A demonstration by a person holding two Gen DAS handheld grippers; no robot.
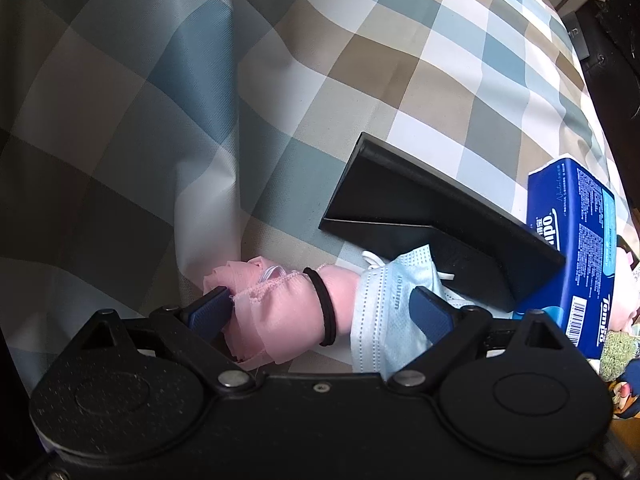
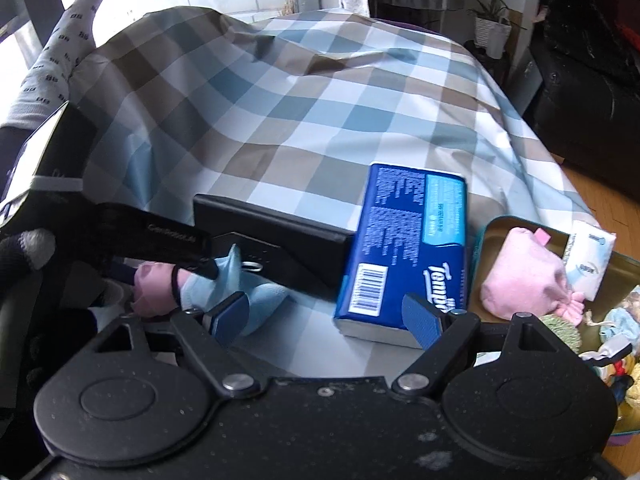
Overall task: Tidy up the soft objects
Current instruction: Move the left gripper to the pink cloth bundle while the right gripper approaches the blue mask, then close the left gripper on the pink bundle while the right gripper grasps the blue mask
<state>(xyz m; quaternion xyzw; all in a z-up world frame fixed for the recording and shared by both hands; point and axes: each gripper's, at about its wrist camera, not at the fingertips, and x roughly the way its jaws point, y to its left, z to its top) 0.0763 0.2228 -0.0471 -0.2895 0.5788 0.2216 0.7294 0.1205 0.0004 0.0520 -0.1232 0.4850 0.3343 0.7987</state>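
While the left gripper (image 1: 320, 312) hovers low over the checked cloth (image 1: 280, 80), its blue ribbed fingers (image 1: 210, 312) stand apart around a soft bundle. That bundle is a pink fabric roll (image 1: 276, 312) with a stitched, slightly frayed edge, cinched by a thin black hair tie (image 1: 326, 308); the left finger touches the roll's near left end. Just right of it, touching, lies a crumpled pale blue face mask (image 1: 384, 312), pleated and papery, with a white ear loop. Behind the mask sits a rigid black angled stand (image 1: 400, 200), and right of that a glossy blue tissue pack (image 2: 404, 248). The right gripper (image 2: 326, 316) hangs with fingers wide apart, holding nothing. At far right an open tin (image 2: 496, 224) holds a pink drawstring pouch (image 2: 524, 276).
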